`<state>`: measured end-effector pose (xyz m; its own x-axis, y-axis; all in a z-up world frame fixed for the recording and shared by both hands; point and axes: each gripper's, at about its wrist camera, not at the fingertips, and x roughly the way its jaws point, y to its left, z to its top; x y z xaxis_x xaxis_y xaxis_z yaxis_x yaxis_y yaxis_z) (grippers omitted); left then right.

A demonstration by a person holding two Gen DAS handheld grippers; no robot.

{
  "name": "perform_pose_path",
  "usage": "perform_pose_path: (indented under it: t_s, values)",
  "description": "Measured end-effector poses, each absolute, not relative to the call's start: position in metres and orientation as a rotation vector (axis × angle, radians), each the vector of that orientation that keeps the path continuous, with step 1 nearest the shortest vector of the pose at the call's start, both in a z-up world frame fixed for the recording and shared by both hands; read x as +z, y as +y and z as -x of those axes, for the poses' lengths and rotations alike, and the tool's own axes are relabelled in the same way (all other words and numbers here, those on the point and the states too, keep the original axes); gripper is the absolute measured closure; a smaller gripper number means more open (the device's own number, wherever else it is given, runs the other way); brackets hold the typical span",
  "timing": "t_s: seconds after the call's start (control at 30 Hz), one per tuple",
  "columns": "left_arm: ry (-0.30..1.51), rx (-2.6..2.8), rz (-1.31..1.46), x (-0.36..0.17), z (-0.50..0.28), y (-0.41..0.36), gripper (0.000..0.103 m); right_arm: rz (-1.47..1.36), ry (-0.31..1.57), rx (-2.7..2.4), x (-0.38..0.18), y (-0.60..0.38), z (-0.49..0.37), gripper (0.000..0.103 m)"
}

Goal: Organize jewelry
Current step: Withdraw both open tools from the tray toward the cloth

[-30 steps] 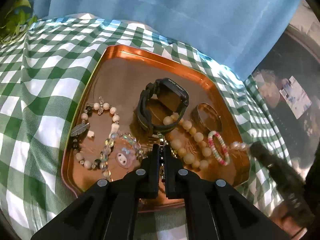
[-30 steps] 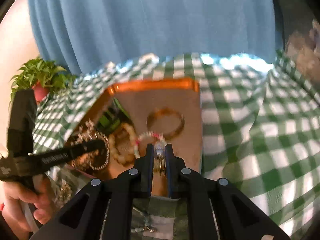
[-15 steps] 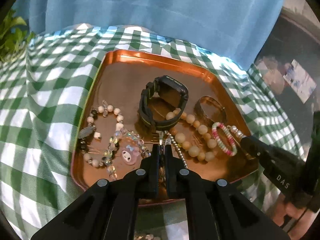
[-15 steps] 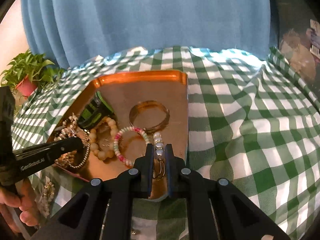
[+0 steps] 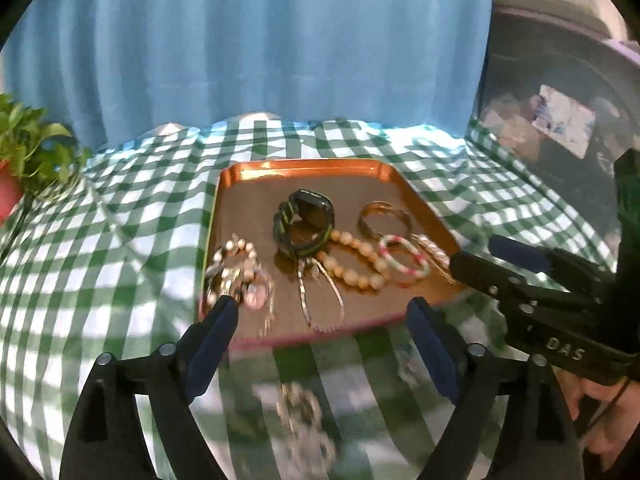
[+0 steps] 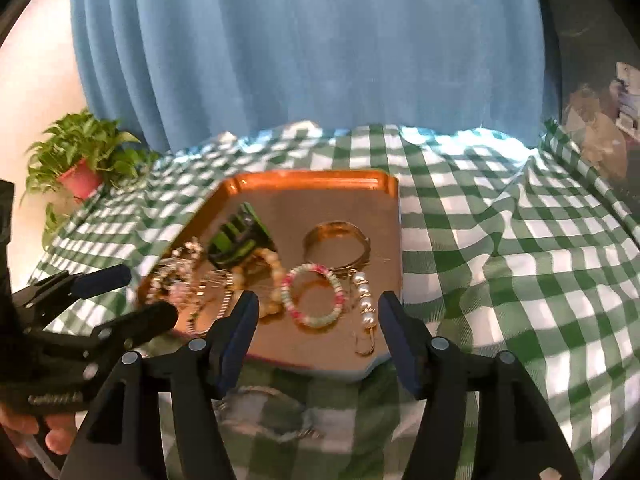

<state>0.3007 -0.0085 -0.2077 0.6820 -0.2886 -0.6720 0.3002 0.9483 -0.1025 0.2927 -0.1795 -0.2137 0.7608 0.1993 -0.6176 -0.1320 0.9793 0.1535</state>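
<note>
Along the tray's (image 6: 394,216) near edge — chain (image 5: 320,300) and pearl earring (image 6: 366,304) lie released; both grippers, left (image 5: 320,320) and right (image 6: 316,320), spread empty.

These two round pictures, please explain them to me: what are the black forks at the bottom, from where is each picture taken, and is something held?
No robot here: a person holds a two-finger gripper in each hand, each carrying a fisheye camera looking along its fingers. One picture comes from the left gripper, the other from the right gripper. Both are open and hold nothing. On the green checked cloth stands a copper tray with a black watch, a gold bangle, a pink and white bead bracelet, a pearl piece and a silver chain. A blurred piece of jewelry lies on the cloth before the tray.
</note>
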Motion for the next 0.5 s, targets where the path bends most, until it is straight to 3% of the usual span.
perform_pose_path:
  t_s: [0.17, 0.5]
  values:
    - [0.747, -0.299, 0.034, -0.187, -0.253, 0.007, 0.015, -0.138, 0.637, 0.210, -0.199, -0.170, -0.255, 0.040]
    - [0.661, -0.204, 0.043, -0.128, -0.166, 0.025, 0.013, -0.096, 0.601, 0.279, -0.172, -0.144, -0.178, 0.007]
